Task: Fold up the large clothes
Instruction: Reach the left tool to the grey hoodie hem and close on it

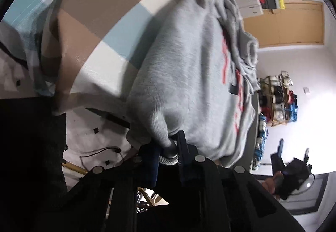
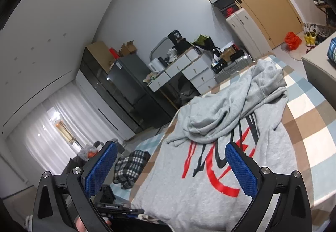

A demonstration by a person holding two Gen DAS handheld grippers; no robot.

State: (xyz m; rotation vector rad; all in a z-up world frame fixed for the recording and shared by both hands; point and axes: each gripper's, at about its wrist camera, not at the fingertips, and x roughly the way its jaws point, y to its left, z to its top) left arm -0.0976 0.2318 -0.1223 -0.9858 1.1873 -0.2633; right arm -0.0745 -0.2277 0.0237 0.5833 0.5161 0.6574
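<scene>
While the grey hoodie [image 2: 210, 169] lies on the checked bedsheet [image 2: 310, 127], left gripper [image 1: 170, 148] is clamped on its ribbed hem; right gripper [image 2: 170, 169] hovers above, jaws wide apart, empty.

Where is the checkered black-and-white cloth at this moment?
In the right wrist view, the checkered cloth lies lower left of the grey hoodie, at the bed's edge.
</scene>
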